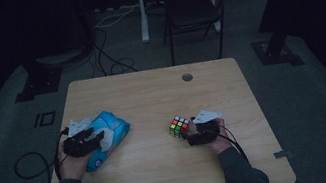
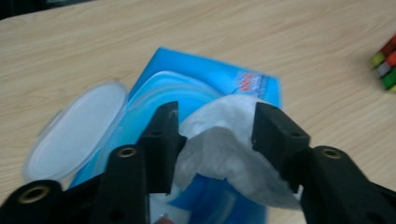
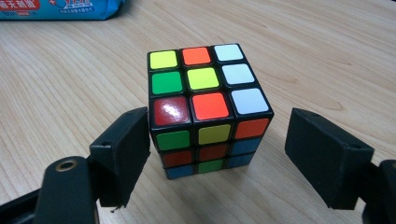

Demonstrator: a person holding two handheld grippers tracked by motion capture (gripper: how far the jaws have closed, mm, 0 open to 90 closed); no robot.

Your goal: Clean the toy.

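From above, one wooden counter (image 1: 165,172) carries one blue wipes pack (image 1: 108,136) at its left and one puzzle cube (image 1: 179,126) right of centre, with two grippers, the left gripper (image 1: 89,137) and right gripper (image 1: 195,139), beside them. The left gripper view has spread jaws flanking one white wipe (image 2: 219,140) rising from the pack, its lid (image 2: 77,133) open. The right gripper view has jaws apart either side of the cube.
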